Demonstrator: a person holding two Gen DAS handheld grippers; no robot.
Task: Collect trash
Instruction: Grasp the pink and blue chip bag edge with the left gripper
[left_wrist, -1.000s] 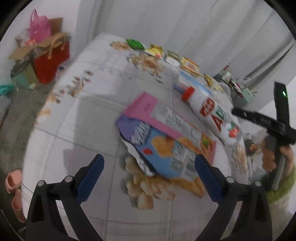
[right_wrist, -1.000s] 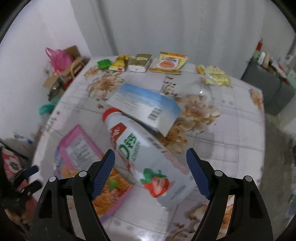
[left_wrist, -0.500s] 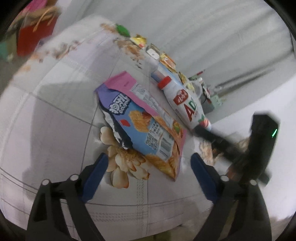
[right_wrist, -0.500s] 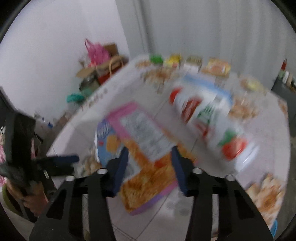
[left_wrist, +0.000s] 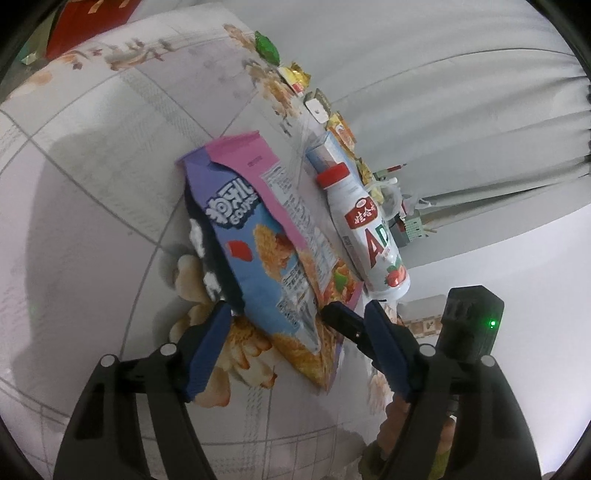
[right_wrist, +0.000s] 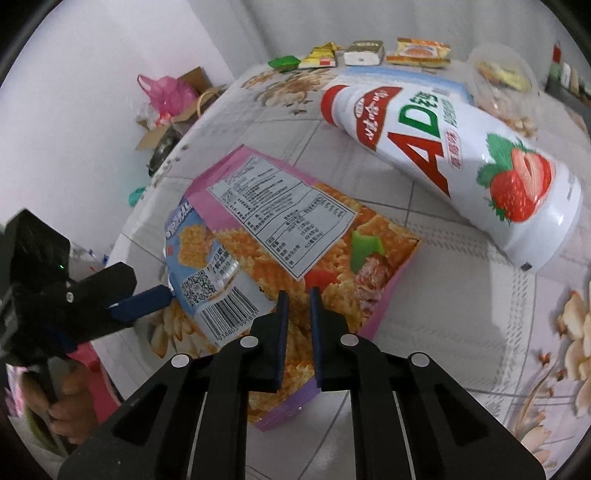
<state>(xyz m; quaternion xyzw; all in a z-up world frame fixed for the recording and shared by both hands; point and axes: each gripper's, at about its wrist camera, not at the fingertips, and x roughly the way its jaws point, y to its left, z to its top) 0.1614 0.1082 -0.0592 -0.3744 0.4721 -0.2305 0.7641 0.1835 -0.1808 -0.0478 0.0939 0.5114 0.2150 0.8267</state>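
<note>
A blue snack bag (left_wrist: 255, 251) (right_wrist: 199, 266) lies on top of a pink-and-orange snack bag (left_wrist: 243, 155) (right_wrist: 332, 258) on the flowered table (left_wrist: 92, 184). My left gripper (left_wrist: 295, 308) is open around the blue bag's near end and its jaws are closing; the left finger is at the bag's dark edge and the right one stands apart. My right gripper (right_wrist: 298, 297) points down at the pink-and-orange bag's near part. Its jaws are closing to a narrow slit, and only flat bag shows through it. A white bottle (left_wrist: 369, 229) (right_wrist: 443, 147) with a red cap lies beyond.
Several small wrappers (right_wrist: 362, 51) line the table's far edge beside a clear plastic cup (right_wrist: 498, 74). A pale blue box (right_wrist: 447, 83) lies behind the bottle. On the floor sit a cardboard box with a pink bag (right_wrist: 166, 92) and a red bag (left_wrist: 92, 22).
My right gripper swung from over the bottle to the pink-and-orange bag and went from wide open to almost shut. My left gripper sank, rolled, and narrowed around the blue bag.
</note>
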